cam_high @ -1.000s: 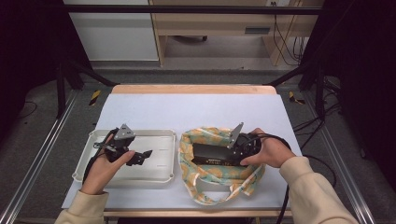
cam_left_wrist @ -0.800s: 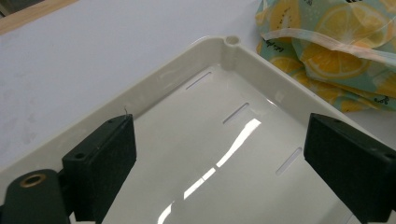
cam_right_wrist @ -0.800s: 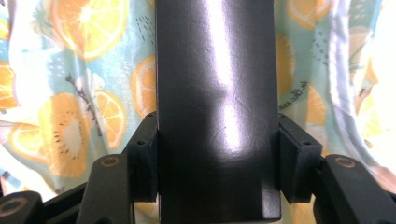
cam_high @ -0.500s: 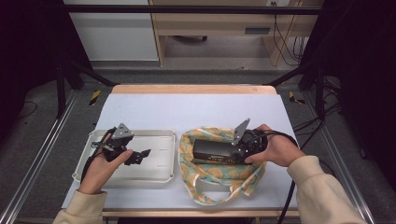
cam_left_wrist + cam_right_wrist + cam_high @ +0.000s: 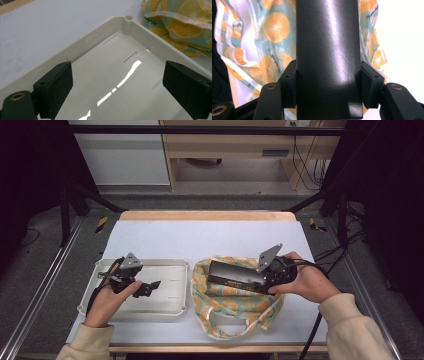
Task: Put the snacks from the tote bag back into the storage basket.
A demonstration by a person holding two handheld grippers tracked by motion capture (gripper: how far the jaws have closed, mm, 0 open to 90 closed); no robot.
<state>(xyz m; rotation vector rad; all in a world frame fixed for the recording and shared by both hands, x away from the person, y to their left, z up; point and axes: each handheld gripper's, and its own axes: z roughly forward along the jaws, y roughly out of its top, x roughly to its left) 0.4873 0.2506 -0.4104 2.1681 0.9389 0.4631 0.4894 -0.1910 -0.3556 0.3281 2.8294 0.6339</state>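
Tabletop (image 5: 210, 237) covered in white carries two things side by side: a cream tray (image 5: 172, 307) on the left and a bag (image 5: 235, 317) printed with orange slices on the right, the two just beside each other with a narrow strip of white between them. The bag lies crumpled and open, its strap looping toward the near edge. On it rests a long black box (image 5: 232, 276), lying flat and slightly angled, its far end toward the tray. Beyond the tabletop are dark frame rails, floor and a wooden bench with cables.

Right hand-held gripper (image 5: 272, 272) is pinching the near end of the box; in the right gripper view the box (image 5: 328, 50) runs straight up between the two jaws, each pad pressed flat to a side, with the bag (image 5: 273, 37) showing on both sides beneath. The right hand (image 5: 305, 282) wraps the gripper body from the right, the sleeve reaching in from the lower right corner.

Left hand-held gripper (image 5: 150, 286) hangs over the tray's left half, jaws spread wide and holding nothing; in the left gripper view the tray (image 5: 147, 42) floor lies bare between them, its corner and the bag (image 5: 185, 27) beyond. The left hand (image 5: 107, 297) grips it from below, with the jaws pointing right toward the bag.
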